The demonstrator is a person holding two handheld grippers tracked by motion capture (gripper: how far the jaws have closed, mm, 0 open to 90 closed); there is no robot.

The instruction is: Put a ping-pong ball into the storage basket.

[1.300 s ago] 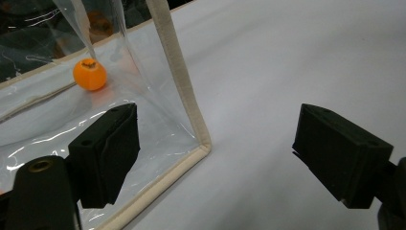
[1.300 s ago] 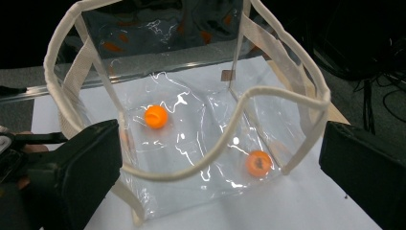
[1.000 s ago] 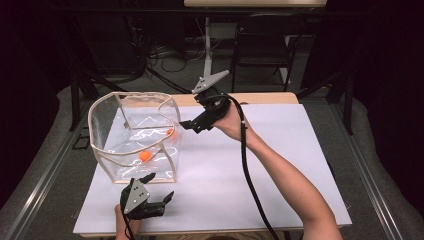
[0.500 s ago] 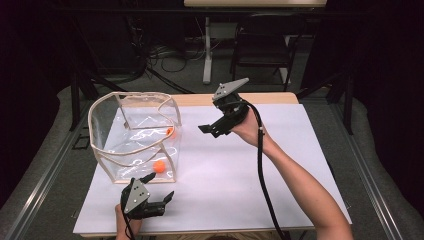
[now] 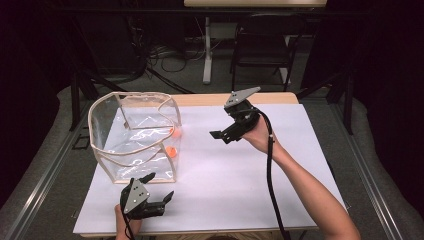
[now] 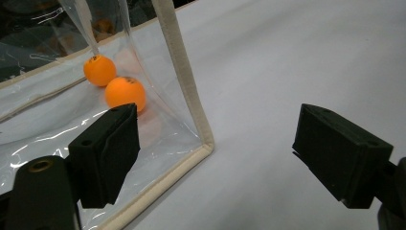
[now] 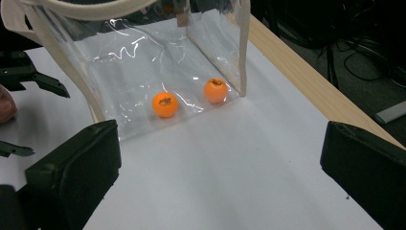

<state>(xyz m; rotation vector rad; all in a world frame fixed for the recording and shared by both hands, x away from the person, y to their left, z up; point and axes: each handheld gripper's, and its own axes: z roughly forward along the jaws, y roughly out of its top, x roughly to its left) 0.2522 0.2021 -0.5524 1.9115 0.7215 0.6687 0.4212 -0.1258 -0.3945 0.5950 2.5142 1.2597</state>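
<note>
A clear plastic bag [image 5: 135, 165] with cream trim stands open on the white sheet at the left. Two orange balls lie inside it by its right wall, one [image 5: 171, 151] nearer me and one [image 5: 176, 132] farther back. They also appear in the left gripper view [image 6: 125, 92] [image 6: 99, 70] and the right gripper view [image 7: 165, 105] [image 7: 216, 90]. My left gripper [image 5: 161, 186] rests open near the bag's front right corner, jaws empty [image 6: 215, 153]. My right gripper [image 5: 221, 125] is held above the sheet to the right of the bag, open and empty [image 7: 215, 167], facing the bag.
The white sheet [image 5: 260, 190] covers most of the table, with a bare wooden strip [image 5: 200, 99] along the far edge. Beyond the table stand a dark chair [image 5: 260, 50] and floor cables [image 5: 165, 55]. Metal rails run along both table sides.
My right gripper has drawn back from the bag's rim to the right, still open. One ball inside the bag has rolled toward the right wall. The left gripper has stayed put.
</note>
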